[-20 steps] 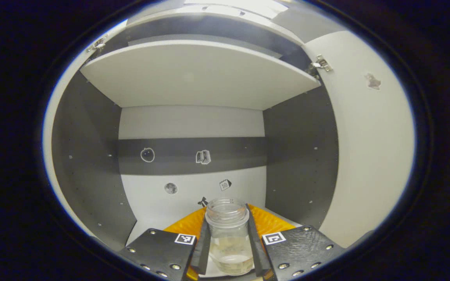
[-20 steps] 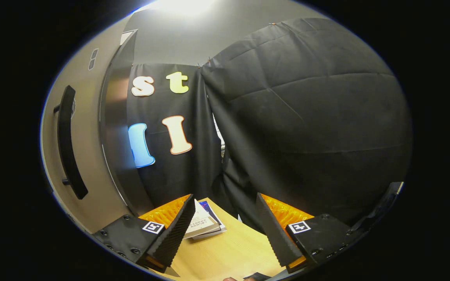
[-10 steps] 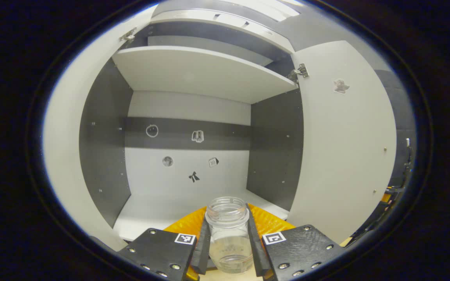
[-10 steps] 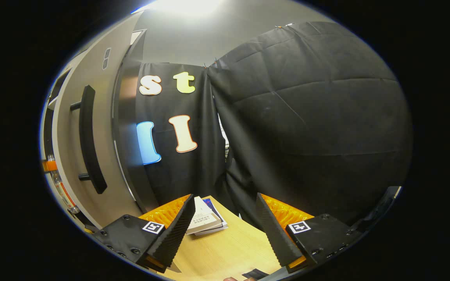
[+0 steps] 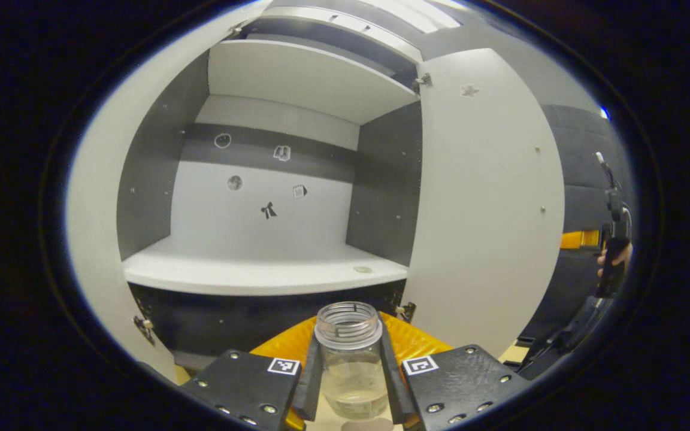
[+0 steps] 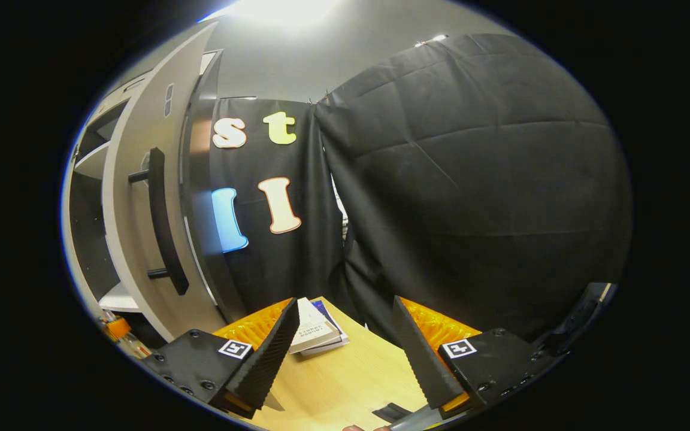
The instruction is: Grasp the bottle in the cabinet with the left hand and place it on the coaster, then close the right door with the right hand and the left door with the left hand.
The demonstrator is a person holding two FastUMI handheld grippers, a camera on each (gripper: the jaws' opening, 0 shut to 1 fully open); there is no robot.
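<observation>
Cabinet (image 5: pixel 261 272): pale shelves and dark side panels, both doors standing open, small stickers on the back panel, seen straight ahead in the left gripper view. Right door (image 5: pixel 489 197): pale inner face swung outward at the right of the opening; in the right gripper view its outer face carries a long dark bar handle (image 6: pixel 162 221). Table (image 6: pixel 345 383): light wood, in front of the black cloth wall. Books (image 6: pixel 315 335): a small stack lying flat at the table's far edge, between the right gripper's fingers in that view. Left gripper (image 5: pixel 349 371): fingers drawn in narrow and pressed against both sides of the bottle, outside and below the cabinet's lower shelf. Right gripper (image 6: pixel 345 353): fingers spread wide with nothing between them, above the table. Bottle (image 5: pixel 351 359): clear, capless, upright, a little liquid at the bottom, held in front of the cabinet. Small dark flat item (image 6: pixel 392 412): on the table near the right gripper; too small to identify.
</observation>
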